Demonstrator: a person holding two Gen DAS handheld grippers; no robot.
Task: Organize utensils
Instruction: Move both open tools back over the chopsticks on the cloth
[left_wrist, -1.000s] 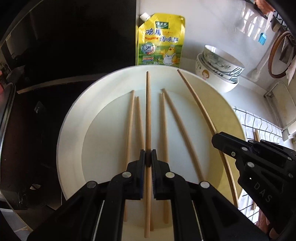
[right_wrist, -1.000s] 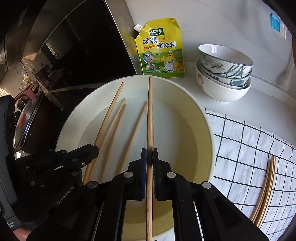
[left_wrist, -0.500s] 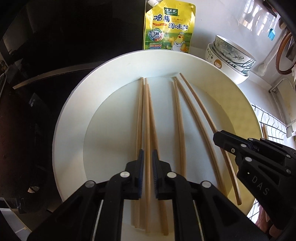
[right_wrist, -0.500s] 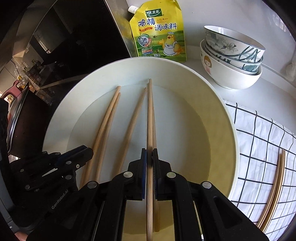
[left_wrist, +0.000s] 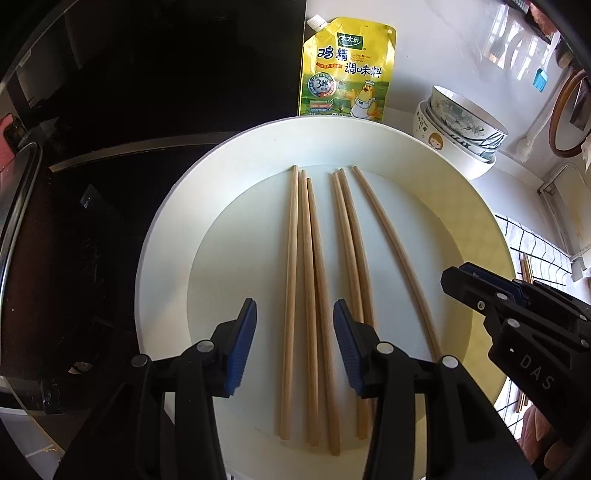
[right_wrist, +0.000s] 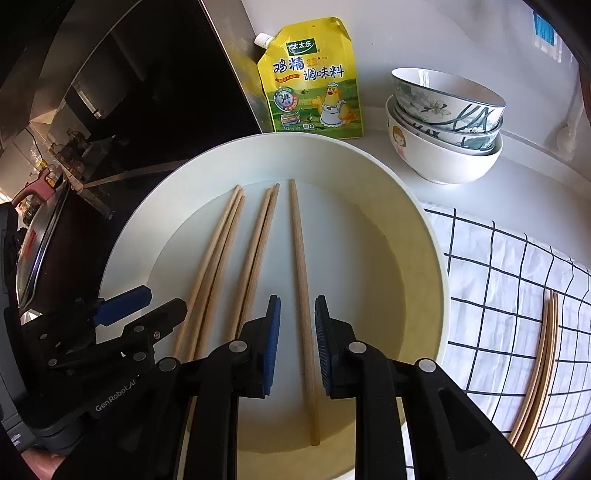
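Several wooden chopsticks (left_wrist: 310, 280) lie side by side in a round white tray (left_wrist: 166, 236). My left gripper (left_wrist: 294, 334) is open above the leftmost three of them. My right gripper (right_wrist: 297, 334) is open, its jaws on either side of the rightmost chopstick (right_wrist: 301, 280), which lies flat in the tray (right_wrist: 417, 236). The right gripper also shows at the right of the left wrist view (left_wrist: 480, 291). The left gripper shows at the lower left of the right wrist view (right_wrist: 147, 306).
A yellow seasoning pouch (right_wrist: 314, 81) leans on the wall behind the tray. Stacked bowls (right_wrist: 447, 122) stand to the right. More chopsticks (right_wrist: 535, 384) lie on a checked cloth (right_wrist: 509, 280). A dark stove top (left_wrist: 92, 184) is to the left.
Both grippers held a chopstick above the tray, lowered it, and have now opened. Both chopsticks now lie in the tray with the others.
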